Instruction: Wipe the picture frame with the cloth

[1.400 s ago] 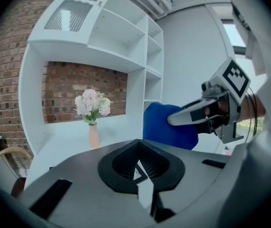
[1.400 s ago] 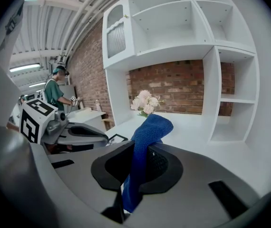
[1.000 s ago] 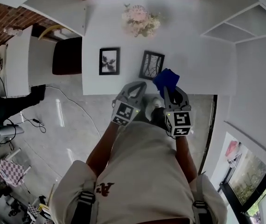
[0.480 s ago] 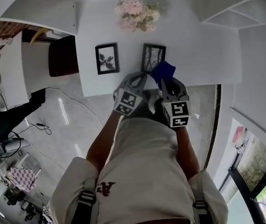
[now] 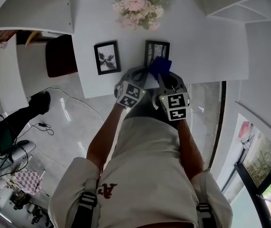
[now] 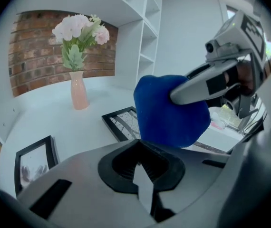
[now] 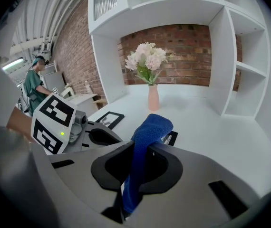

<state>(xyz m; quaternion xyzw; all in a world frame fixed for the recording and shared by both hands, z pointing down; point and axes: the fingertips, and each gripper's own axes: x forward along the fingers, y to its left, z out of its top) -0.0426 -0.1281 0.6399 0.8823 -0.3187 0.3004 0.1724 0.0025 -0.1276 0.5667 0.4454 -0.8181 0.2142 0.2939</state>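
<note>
picture frame [image 5: 157, 51]: on the white tabletop [image 5: 207, 56], near its front edge, just behind the cloth; thin black border, likely light, rigid and glazed, so fragile and prone to sliding; steady it by an outer edge.
cloth [image 5: 160, 68]: blue, soft, floppy, bunched up.
right hand-held gripper [image 5: 164, 77]: clenched on the cloth's lower end.
left hand-held gripper [image 5: 138, 75]: jaws together, nothing in them, beside the cloth.
second frame [image 5: 107, 57]: to the left, apart.
flower vase [image 5: 135, 8]: behind both frames.
writing: none legible on frame or cloth; only square markers on the gripper cubes.

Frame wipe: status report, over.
Right tongs shut on cloth. Left tongs shut, empty. Cloth over right frame, contact unclear. Nothing in the way.
</note>
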